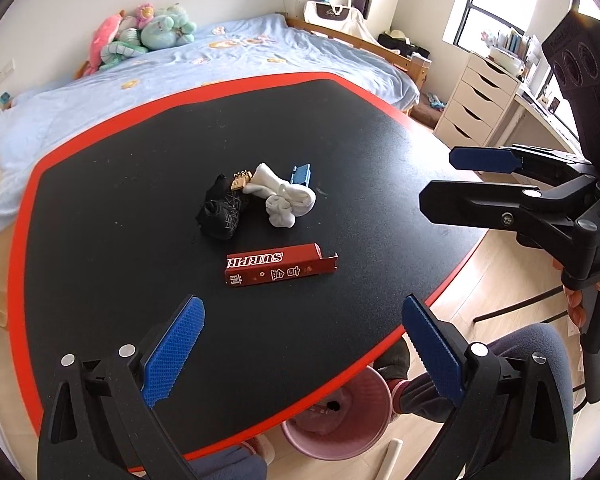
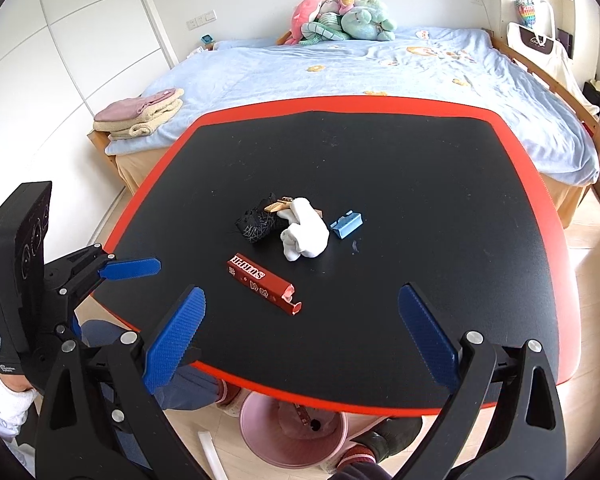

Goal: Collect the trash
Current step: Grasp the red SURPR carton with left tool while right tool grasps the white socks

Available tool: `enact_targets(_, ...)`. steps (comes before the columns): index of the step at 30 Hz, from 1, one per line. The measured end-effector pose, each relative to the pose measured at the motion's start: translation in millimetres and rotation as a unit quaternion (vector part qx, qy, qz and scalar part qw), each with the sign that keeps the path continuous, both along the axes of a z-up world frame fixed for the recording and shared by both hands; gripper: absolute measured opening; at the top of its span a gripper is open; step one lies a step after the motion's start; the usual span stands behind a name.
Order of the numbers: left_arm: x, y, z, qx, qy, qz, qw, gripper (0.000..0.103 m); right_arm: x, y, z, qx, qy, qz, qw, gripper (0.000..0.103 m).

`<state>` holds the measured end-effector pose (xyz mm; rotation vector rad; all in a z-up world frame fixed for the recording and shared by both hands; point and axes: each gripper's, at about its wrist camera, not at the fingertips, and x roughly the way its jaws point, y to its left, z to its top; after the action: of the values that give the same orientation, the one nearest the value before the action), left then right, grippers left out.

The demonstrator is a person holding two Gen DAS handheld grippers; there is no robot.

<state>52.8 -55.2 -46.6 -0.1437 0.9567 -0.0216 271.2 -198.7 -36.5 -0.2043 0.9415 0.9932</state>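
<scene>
A red carton (image 1: 278, 265) (image 2: 264, 283) printed "SURPRISE" lies open-ended on the black table (image 1: 140, 240) (image 2: 420, 200). Behind it lie a black sock (image 1: 219, 212) (image 2: 258, 225), a white sock (image 1: 286, 200) (image 2: 304, 234), a wooden clothespin (image 1: 242, 179) (image 2: 278, 206) and a small blue box (image 1: 301, 174) (image 2: 346, 224). My left gripper (image 1: 302, 344) is open and empty, above the table's near edge, in front of the carton. My right gripper (image 2: 300, 340) is open and empty, hovering short of the carton; it also shows in the left wrist view (image 1: 440, 180).
A pink waste bin (image 1: 336, 416) (image 2: 294, 428) with something inside stands on the floor under the table's near edge, by the person's legs. A bed (image 2: 380, 76) with plush toys lies beyond the table. White drawers (image 1: 472, 100) stand at the right.
</scene>
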Motion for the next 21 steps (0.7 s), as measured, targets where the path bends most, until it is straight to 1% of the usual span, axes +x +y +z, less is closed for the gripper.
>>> enact_targets(8, 28.4, 7.8, -26.5, -0.006, 0.012, 0.037, 0.9992, 0.095, 31.4, 44.4, -25.0, -0.030, 0.006, 0.032, 0.999, 0.096)
enact_targets(13, 40.6, 10.2, -39.5, -0.007, 0.014, 0.058, 0.9982, 0.095, 44.0, 63.0, -44.3, -0.048, 0.012, 0.050, 0.998, 0.096)
enact_targets(16, 46.2, 9.5, -45.2, -0.004, 0.017, 0.062, 0.9979, 0.095, 49.5, 70.2, -55.1, -0.058, 0.016, 0.058, 0.997, 0.096)
enact_targets(17, 47.2, 8.9, -47.4, -0.001, 0.018, 0.064, 0.9978, 0.095, 50.8, 72.3, -58.1, -0.059, 0.017, 0.061, 0.996, 0.095)
enact_targets(19, 49.3, 9.7, -51.6, 0.005, 0.020, 0.071, 0.9973, 0.095, 53.2, 76.6, -63.8, -0.063, 0.019, 0.067, 0.996, 0.089)
enact_targets(21, 49.5, 10.5, -54.8, 0.009, 0.022, 0.078, 0.9967, 0.095, 54.6, 81.0, -69.1, -0.068, 0.019, 0.074, 0.995, 0.086)
